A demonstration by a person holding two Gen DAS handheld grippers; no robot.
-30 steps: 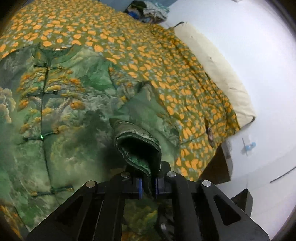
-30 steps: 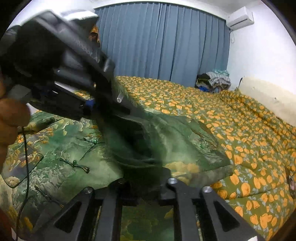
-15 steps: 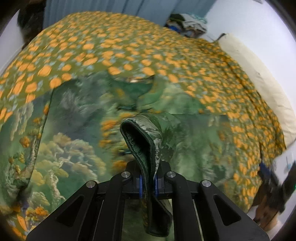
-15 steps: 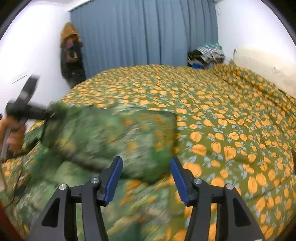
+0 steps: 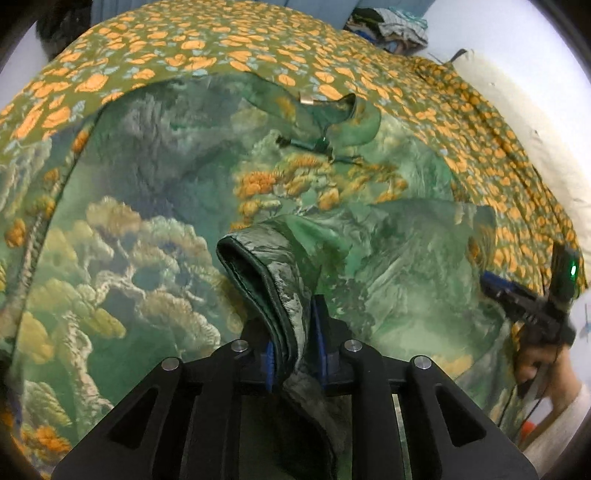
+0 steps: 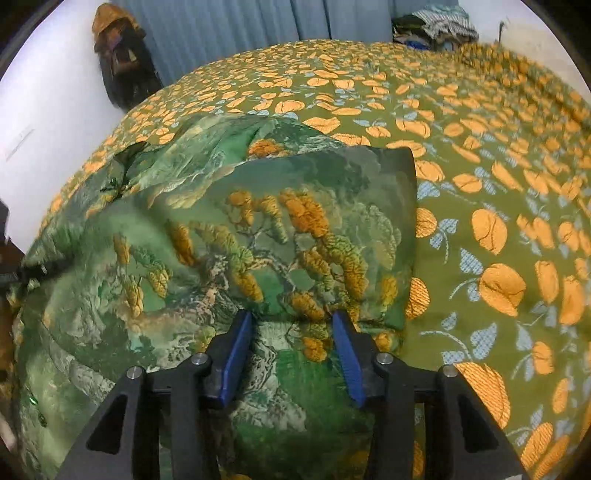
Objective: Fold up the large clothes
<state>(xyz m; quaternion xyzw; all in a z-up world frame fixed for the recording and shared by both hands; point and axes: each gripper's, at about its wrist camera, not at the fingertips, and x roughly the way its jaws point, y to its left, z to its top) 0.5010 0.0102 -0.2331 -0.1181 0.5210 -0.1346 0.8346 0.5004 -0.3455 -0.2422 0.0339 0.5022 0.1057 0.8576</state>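
A large green jacket (image 5: 155, 229) with a landscape print and knot buttons lies spread on the bed. My left gripper (image 5: 295, 354) is shut on the jacket's sleeve cuff (image 5: 266, 266), held above the jacket's front. In the right wrist view the sleeve (image 6: 295, 229) lies folded across the jacket body. My right gripper (image 6: 291, 354) is open and empty, just above the folded part. The right gripper also shows in the left wrist view (image 5: 532, 306), at the jacket's right edge.
The bed cover (image 6: 498, 240) is olive with orange flowers. A cream pillow (image 5: 535, 122) lies along the right side. A pile of clothes (image 6: 436, 26) sits at the far end by the blue curtain (image 6: 277, 29). A dark garment (image 6: 118, 62) hangs on the left wall.
My right gripper let go of the jacket, opened and moved to the jacket's right side. My left gripper carried the cuff across over the jacket's front.
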